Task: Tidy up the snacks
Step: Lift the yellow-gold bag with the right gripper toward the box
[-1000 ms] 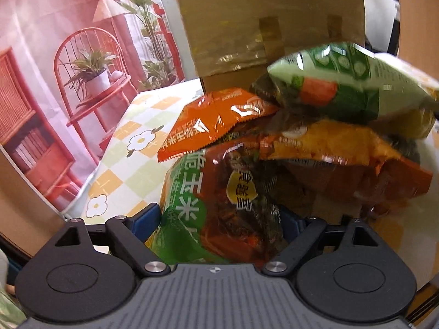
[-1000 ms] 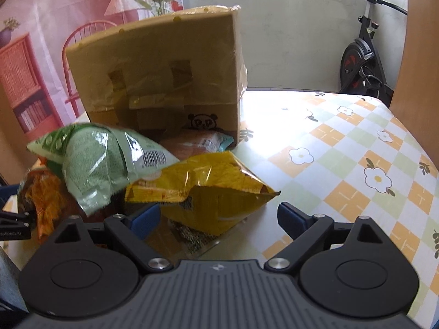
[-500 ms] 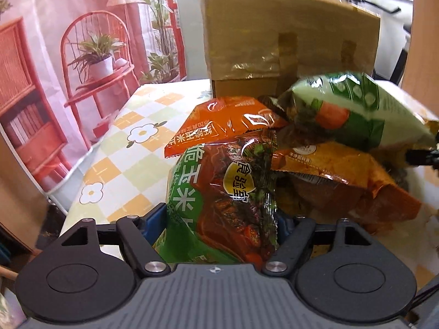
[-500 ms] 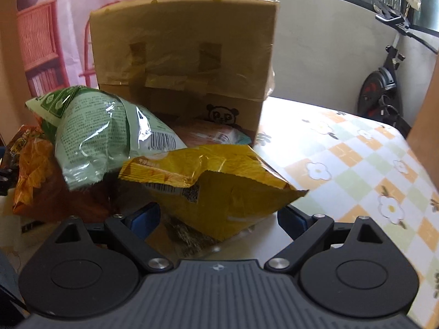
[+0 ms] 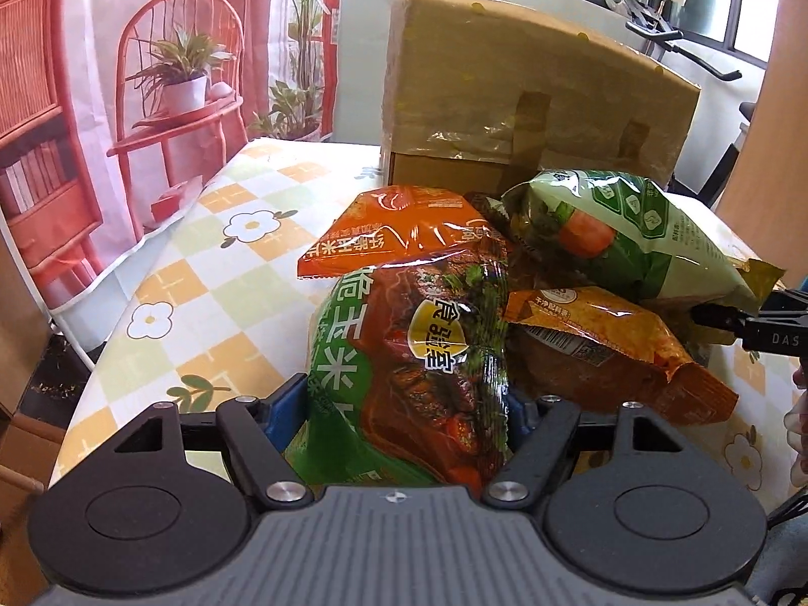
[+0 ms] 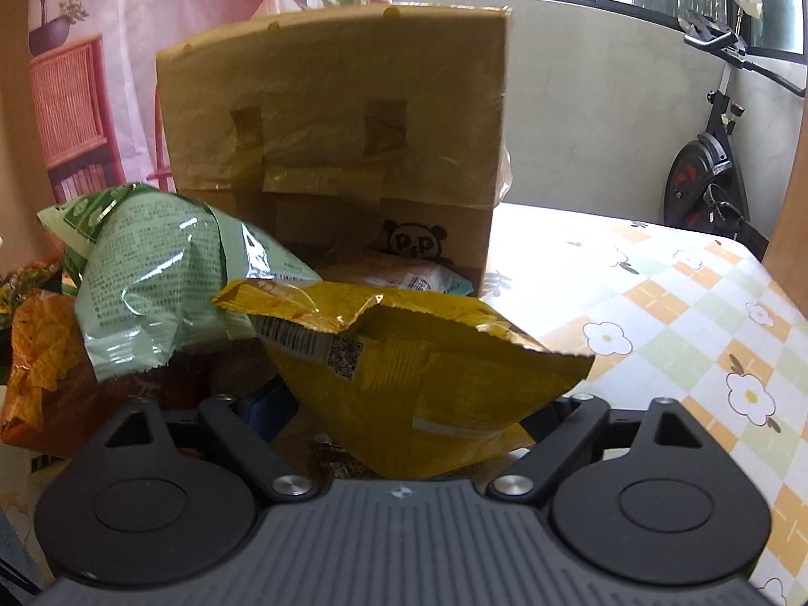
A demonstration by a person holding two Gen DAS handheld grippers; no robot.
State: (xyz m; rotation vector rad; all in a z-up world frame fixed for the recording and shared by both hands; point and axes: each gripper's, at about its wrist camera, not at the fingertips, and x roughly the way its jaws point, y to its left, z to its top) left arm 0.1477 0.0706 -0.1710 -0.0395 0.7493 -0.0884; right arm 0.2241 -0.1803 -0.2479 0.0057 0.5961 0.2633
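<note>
Puffy, light, slippery bags piled on the counter (image 5: 212,303). Left gripper (image 5: 406,409) fingers squeezing the red-green bag (image 5: 424,353). Right gripper (image 6: 414,409) fingers closing round the yellow bag (image 6: 424,353). Best pinched low, gently.
</note>
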